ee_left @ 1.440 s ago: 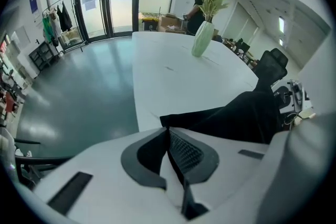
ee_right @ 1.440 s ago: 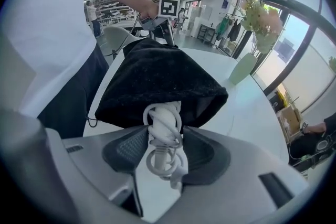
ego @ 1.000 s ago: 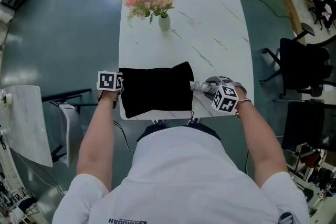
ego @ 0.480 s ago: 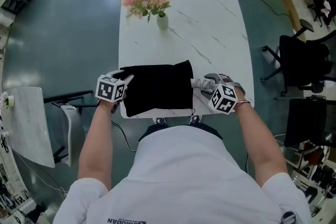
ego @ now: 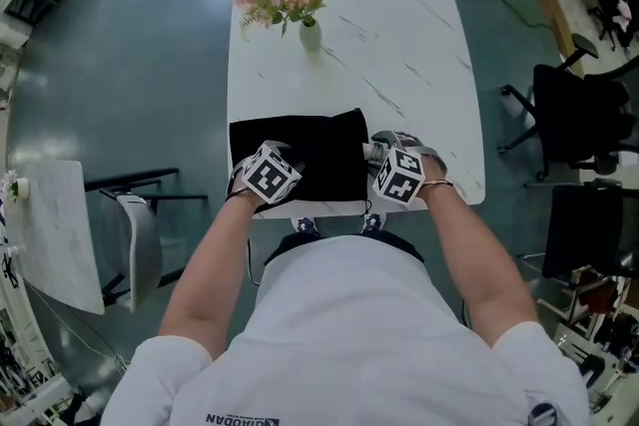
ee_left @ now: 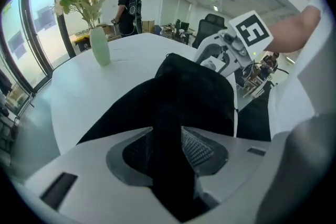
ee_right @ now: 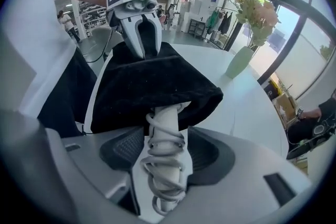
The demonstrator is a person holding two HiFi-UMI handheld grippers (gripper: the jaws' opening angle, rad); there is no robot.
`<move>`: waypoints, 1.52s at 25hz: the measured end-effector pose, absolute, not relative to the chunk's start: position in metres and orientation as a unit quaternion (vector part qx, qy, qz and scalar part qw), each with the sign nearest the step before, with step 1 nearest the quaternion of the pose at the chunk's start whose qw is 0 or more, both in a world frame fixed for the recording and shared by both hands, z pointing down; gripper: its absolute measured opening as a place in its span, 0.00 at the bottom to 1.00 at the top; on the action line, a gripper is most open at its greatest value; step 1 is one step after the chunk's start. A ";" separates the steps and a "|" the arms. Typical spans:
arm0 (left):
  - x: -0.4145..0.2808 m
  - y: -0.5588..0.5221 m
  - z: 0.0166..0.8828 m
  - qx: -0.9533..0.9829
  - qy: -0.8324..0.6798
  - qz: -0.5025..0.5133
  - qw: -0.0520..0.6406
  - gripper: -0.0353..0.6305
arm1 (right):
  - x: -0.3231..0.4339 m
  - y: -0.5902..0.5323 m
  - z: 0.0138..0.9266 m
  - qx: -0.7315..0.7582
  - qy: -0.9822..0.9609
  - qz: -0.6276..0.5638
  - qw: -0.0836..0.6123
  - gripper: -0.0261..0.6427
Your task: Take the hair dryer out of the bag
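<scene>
Placement first: the black cloth bag (ego: 300, 160) is laid flat at the near edge of the white marble-patterned table (ego: 399, 45), well apart from the vase of flowers (ego: 312, 37) at the far side. The hair dryer (ee_right: 164, 131) is mostly hidden inside the bag. Only its white handle, with the cord wound round it in loose coils, is seen sticking out of the bag's mouth at the person's right end.

The right gripper (ee_right: 160, 165) is set about that handle. Its jaws have just been opening and stand wide, with the handle between the pads, and no firm press on it can be made out. The left gripper (ee_left: 168, 160) is placed over the bag near its middle. Its jaws have likewise just been opening, and a raised fold of the black cloth stands between them without being clearly pinched.

The dryer is judged to be rigid, smooth plastic of moderate weight, with most of that weight in the hidden head. The handle is best taken across the wound part, close to the mouth, where the cord should keep the pads from sliding. A loose coil alone should not be trusted, since it could pull off. The bag is soft and limp and would be expected to trail along unless its cloth is held back.
</scene>
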State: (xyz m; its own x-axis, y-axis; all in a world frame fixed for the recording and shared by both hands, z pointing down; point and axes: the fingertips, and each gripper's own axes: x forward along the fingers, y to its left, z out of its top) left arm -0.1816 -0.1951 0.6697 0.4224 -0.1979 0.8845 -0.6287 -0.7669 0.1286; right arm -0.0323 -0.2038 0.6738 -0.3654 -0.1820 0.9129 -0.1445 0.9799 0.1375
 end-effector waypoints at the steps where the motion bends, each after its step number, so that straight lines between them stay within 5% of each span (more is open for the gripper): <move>1: -0.182 -0.194 0.674 0.807 -0.253 0.483 0.226 0.32 | -0.034 -0.205 0.675 0.097 -0.824 -0.019 0.558 0.44; 10: -0.188 -0.183 0.701 0.779 -0.251 0.529 0.226 0.28 | -0.039 -0.206 0.683 0.088 -0.814 -0.023 0.573 0.41; 13: -0.192 -0.186 0.701 0.776 -0.269 0.520 0.233 0.12 | -0.040 -0.207 0.684 0.075 -0.808 -0.038 0.583 0.41; 38: -0.196 -0.187 0.701 0.771 -0.294 0.509 0.245 0.10 | 0.011 -0.200 0.678 0.070 -0.804 -0.031 0.589 0.39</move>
